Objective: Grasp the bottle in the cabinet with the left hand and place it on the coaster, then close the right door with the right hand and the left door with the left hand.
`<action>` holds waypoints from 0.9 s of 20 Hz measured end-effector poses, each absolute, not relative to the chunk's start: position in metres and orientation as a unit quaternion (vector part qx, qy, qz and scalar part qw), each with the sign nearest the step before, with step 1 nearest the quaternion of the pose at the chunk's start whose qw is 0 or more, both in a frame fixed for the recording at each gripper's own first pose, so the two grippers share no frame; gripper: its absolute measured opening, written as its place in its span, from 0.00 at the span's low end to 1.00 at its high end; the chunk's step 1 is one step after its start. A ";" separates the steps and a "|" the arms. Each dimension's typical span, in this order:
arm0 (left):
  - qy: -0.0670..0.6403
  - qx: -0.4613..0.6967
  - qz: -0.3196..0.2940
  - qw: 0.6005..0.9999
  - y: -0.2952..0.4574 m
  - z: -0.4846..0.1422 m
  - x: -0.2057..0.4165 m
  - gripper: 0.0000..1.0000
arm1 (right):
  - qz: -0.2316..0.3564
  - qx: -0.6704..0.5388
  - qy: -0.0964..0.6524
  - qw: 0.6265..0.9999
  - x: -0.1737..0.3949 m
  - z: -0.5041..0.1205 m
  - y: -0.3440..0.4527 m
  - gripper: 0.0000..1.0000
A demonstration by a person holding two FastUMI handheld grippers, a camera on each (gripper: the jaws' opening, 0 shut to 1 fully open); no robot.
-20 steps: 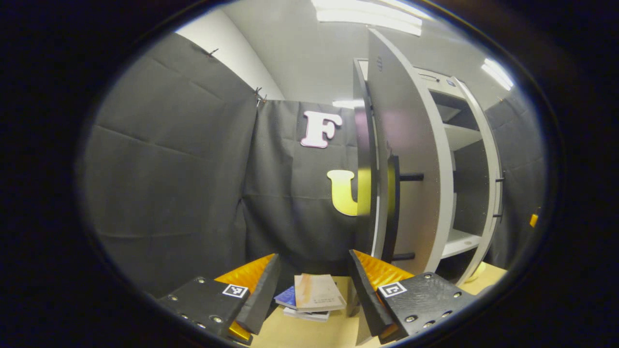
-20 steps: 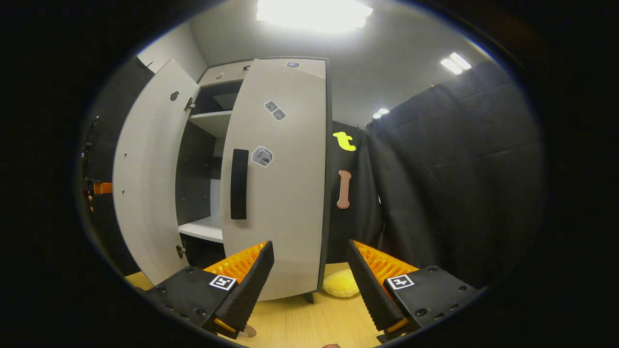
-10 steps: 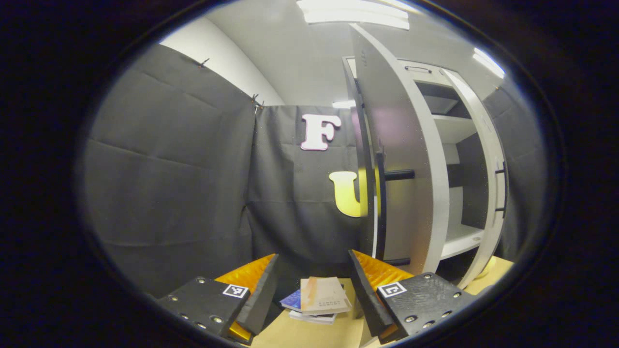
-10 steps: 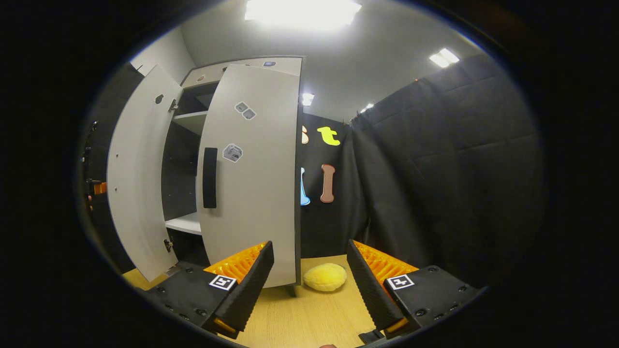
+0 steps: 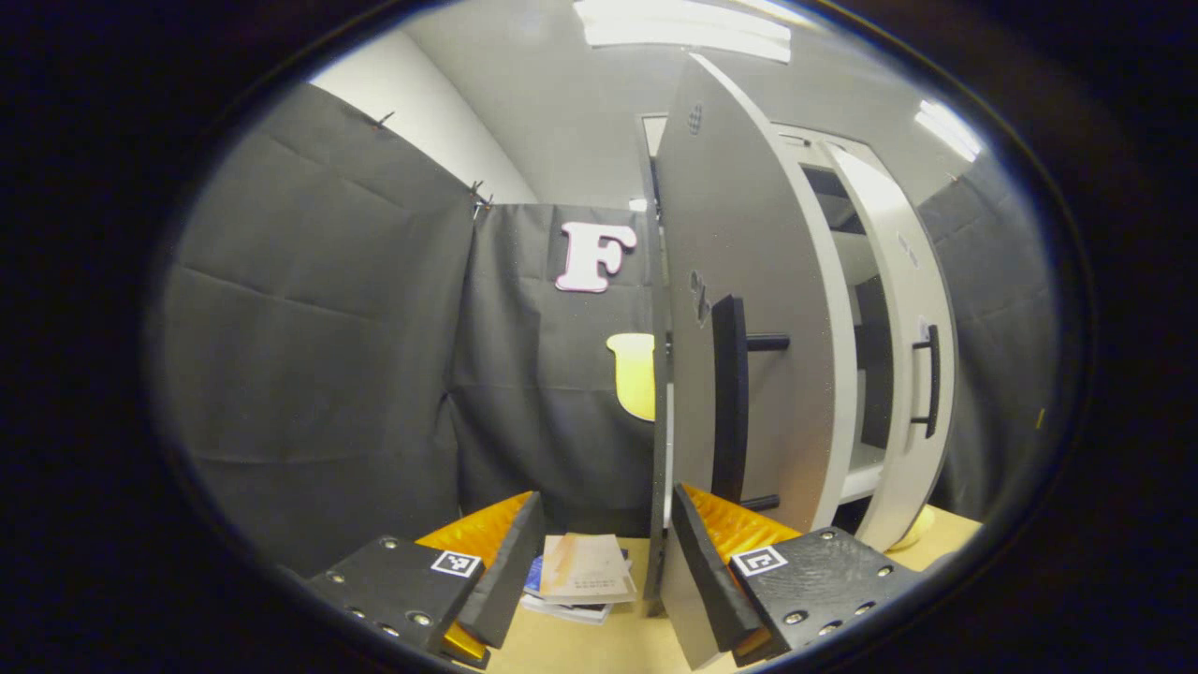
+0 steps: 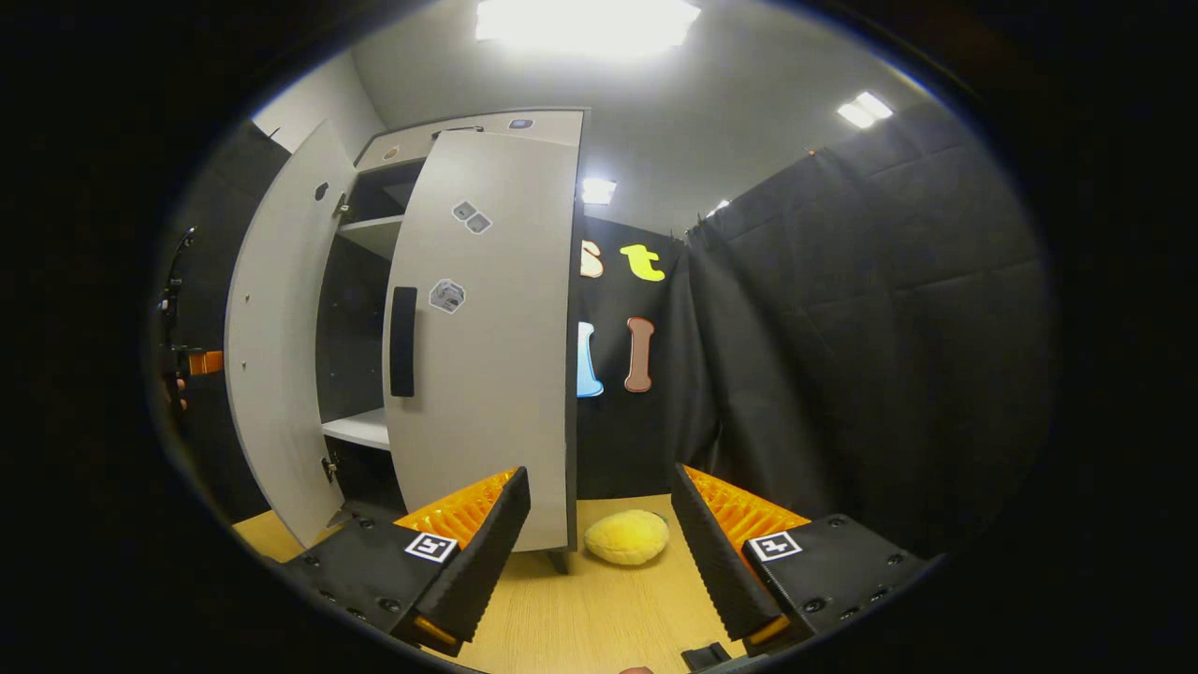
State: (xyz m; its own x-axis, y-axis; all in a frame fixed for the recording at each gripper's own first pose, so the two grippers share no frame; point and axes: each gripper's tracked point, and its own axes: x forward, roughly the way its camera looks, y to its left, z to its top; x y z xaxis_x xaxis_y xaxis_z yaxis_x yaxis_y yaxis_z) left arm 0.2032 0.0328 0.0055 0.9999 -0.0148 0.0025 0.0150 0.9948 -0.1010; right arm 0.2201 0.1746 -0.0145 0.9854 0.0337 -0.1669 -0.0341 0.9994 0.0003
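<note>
In the left gripper view the cabinet's left door (image 5: 749,234) stands partly swung in, seen almost edge-on, with its black handle (image 5: 729,402) facing me. My left gripper (image 5: 604,571) is open; the door's lower edge stands between its fingers, close against the right-hand finger (image 5: 704,571). Beyond it the right door (image 5: 894,309) hangs ajar with its own handle (image 5: 929,384). In the right gripper view the right door (image 6: 496,374) is partly shut, and the left door (image 6: 276,356) stands ajar. My right gripper (image 6: 599,552) is open, holds nothing and hangs a little off the right door's bottom corner.
A small stack of books (image 5: 582,573) lies on the wooden table (image 5: 599,646) beyond the left gripper. A yellow soft lump (image 6: 627,536) sits on the table by the cabinet's right foot. Bare white shelves (image 6: 360,428) show inside. Black cloth walls close in on both sides.
The left door has swung further toward shut, with the left gripper moving along at its edge. The right gripper backed off the right door a second ago and has since barely moved.
</note>
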 end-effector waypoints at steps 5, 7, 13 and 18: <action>-0.006 -0.053 -0.027 0.998 0.004 0.011 0.206 0.87 | 0.011 -0.001 0.087 0.996 0.222 -0.016 0.175 0.97; -0.006 -0.059 -0.034 0.998 -0.009 0.012 0.208 0.87 | 0.009 0.000 0.088 0.996 0.223 -0.016 0.175 0.97; -0.007 -0.063 -0.064 0.996 -0.054 0.014 0.219 0.87 | 0.000 -0.002 0.087 0.996 0.222 -0.014 0.174 0.97; -0.001 -0.066 -0.094 0.993 -0.102 0.008 0.236 0.88 | -0.010 -0.002 0.095 0.995 0.223 -0.013 0.174 0.97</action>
